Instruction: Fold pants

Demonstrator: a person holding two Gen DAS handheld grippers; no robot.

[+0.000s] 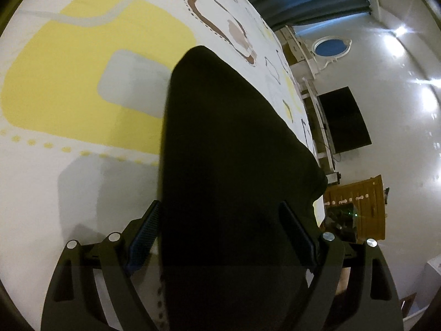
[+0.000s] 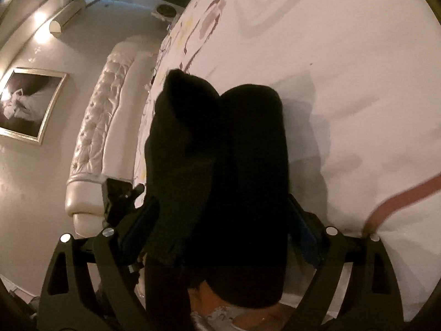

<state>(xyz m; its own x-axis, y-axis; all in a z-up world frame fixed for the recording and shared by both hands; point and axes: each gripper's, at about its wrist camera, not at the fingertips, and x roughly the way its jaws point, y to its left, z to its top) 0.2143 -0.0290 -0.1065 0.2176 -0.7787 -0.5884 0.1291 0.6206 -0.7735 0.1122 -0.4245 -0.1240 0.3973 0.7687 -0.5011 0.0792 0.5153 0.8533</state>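
The pants (image 1: 234,151) are seen doubled on the bed (image 1: 82,193), apparently partly folded, between both released tools, left tool (image 1: 220,237) and right tool (image 2: 223,226).

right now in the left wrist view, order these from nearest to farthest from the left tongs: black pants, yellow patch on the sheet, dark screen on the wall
1. black pants, between the left tongs
2. yellow patch, upper left on the sheet
3. dark screen, right, past the bed's edge

No lettering, label or number can be read anywhere; the dim, blurred views may hide some.
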